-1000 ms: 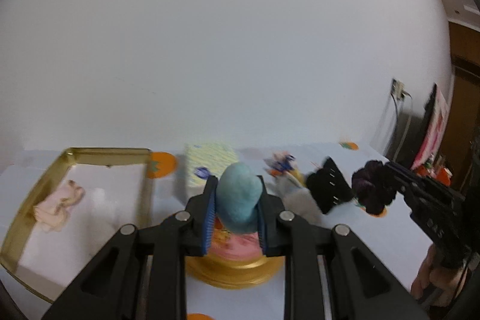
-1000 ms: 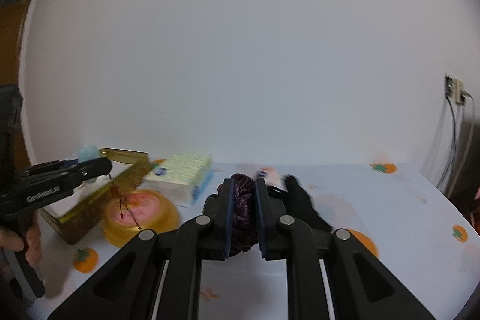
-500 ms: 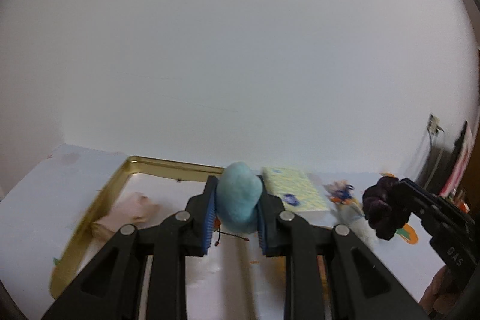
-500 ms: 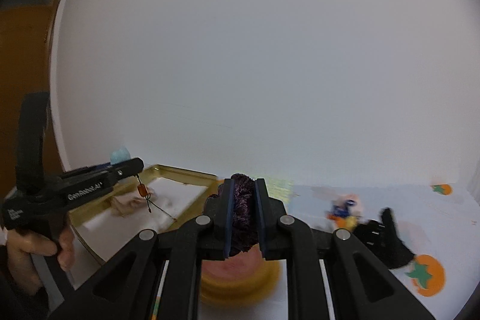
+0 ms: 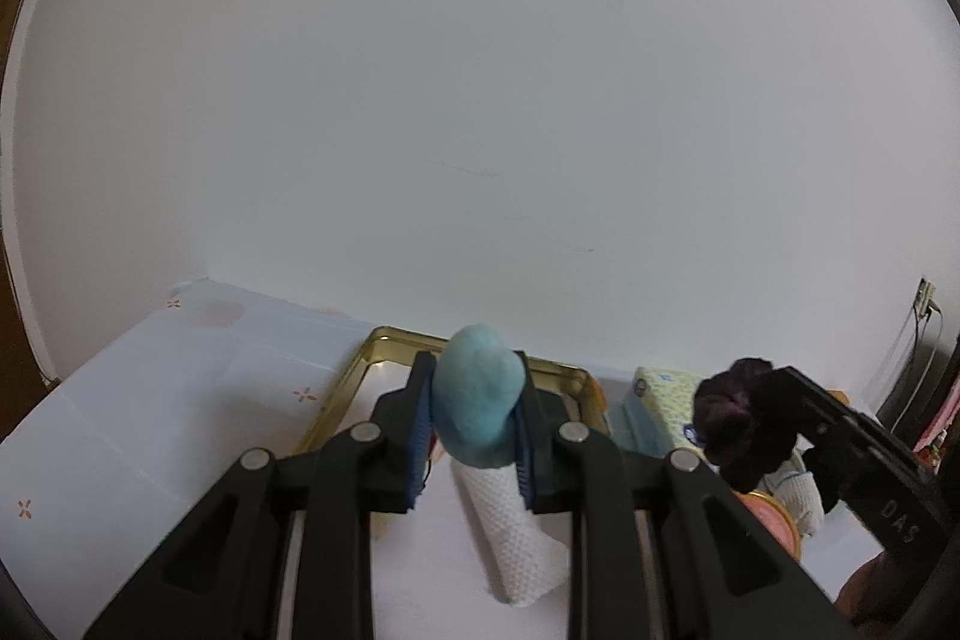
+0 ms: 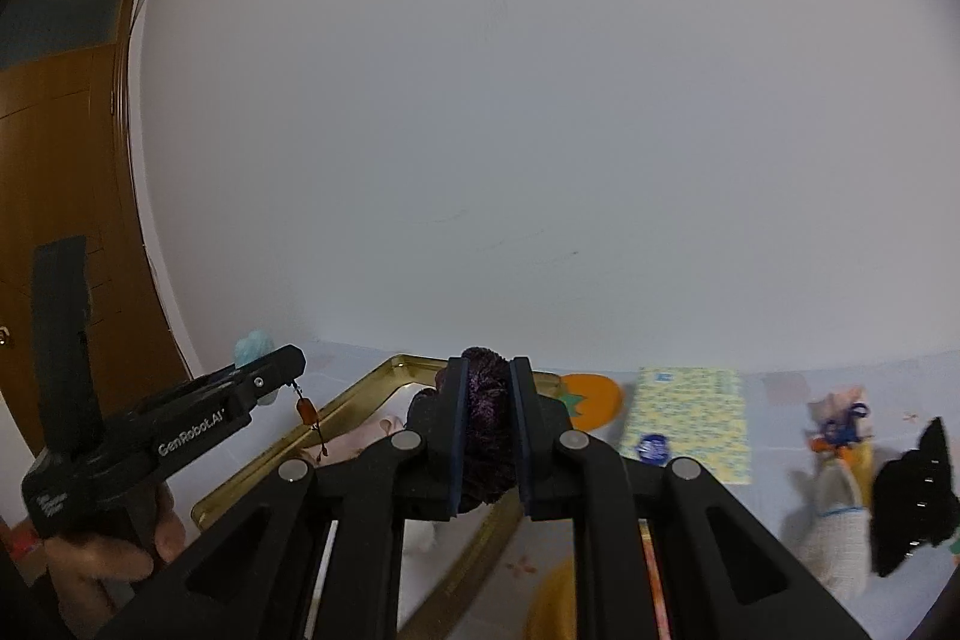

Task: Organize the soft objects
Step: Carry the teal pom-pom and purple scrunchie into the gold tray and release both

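Blue and plush, the soft toy sits clamped in the left gripper, now above the gold tray rather than the pink-topped tin further right a second earlier. The right gripper has swung the same way, pressed tight on the dark purple scrunchie just over the tray's far rim. Both items look ready to drop, so two more soft objects should soon be sorted. A black glove and tissue pack remain on the table, right.

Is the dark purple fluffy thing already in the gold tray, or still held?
Still held. The right gripper is shut on the purple scrunchie, which hangs above the gold tray, not lying in it.
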{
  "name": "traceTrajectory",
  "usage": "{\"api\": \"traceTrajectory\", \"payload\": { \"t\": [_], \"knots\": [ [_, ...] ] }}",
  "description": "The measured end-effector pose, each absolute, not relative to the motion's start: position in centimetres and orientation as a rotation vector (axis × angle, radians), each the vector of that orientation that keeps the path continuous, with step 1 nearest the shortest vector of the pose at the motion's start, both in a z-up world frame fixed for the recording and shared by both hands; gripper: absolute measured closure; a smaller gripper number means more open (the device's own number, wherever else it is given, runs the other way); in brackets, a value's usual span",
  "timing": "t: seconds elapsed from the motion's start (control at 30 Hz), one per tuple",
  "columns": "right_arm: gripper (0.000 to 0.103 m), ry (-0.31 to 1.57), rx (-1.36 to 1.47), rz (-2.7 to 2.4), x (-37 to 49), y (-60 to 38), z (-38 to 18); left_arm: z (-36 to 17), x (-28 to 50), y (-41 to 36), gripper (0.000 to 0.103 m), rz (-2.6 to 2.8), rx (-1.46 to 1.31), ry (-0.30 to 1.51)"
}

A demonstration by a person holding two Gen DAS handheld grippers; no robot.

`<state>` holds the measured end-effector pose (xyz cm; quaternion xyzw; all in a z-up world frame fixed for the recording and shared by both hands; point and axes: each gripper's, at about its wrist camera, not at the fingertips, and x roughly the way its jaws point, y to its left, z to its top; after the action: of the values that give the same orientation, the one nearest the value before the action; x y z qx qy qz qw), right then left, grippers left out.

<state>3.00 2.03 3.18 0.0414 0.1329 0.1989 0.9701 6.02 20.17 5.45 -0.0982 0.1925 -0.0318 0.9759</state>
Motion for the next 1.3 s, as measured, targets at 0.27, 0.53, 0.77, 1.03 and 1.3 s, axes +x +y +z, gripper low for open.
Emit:
{"api": "traceTrajectory", "payload": {
  "t": [0.27, 0.53, 0.77, 1.03, 1.3],
  "knots": [
    [0.088, 0.35, 0.131, 0.402, 7.7, 4.5, 1.5, 4.3, 7.6, 20.2, 0.081, 0.004, -0.176, 0.474],
    [0.088, 0.428, 0.103, 0.386, 10.1, 7.0, 0.1, 2.8, 8.8, 19.8, 0.081, 0.071, -0.132, 0.573],
    [0.087, 0.47, 0.09, 0.377, 11.7, 7.9, -1.1, 1.8, 9.4, 19.6, 0.081, 0.095, -0.108, 0.627],
    [0.084, 0.496, 0.111, 0.441, 12.6, 8.1, -2.5, 1.0, 9.9, 19.3, 0.081, 0.118, -0.081, 0.664],
    [0.019, 0.416, 0.143, 0.45, 10.9, 7.3, -2.2, 1.3, 9.2, 20.4, 0.024, 0.183, -0.131, 0.638]
  ]
}}
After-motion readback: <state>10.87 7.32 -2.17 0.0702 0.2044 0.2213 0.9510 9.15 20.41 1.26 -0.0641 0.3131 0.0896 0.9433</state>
